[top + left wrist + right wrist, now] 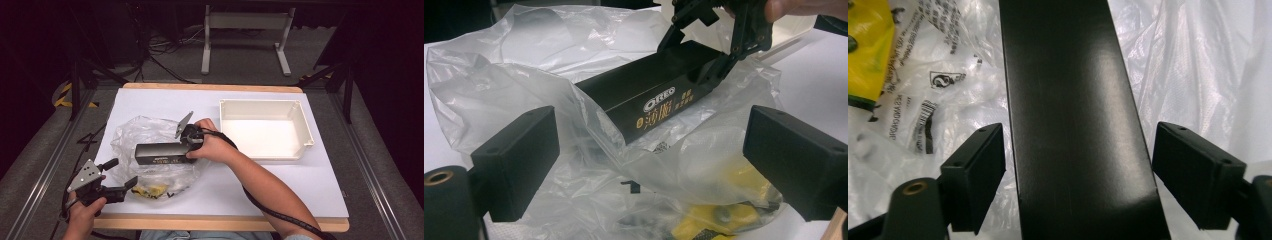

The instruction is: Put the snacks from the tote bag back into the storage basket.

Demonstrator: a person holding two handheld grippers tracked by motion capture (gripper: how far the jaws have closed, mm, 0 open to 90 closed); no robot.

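Long black cardboard Oreo box lies on a crumpled clear plastic bag, left of centre on the white-covered table. Right gripper sits at the box's right end, jaws spread to either side of it with a gap on each side, not clamping. Left gripper at the near left edge, jaws wide apart, holding nothing, just beside the bag. Yellow packet inside the bag's near edge. White rectangular plastic tray at far right.
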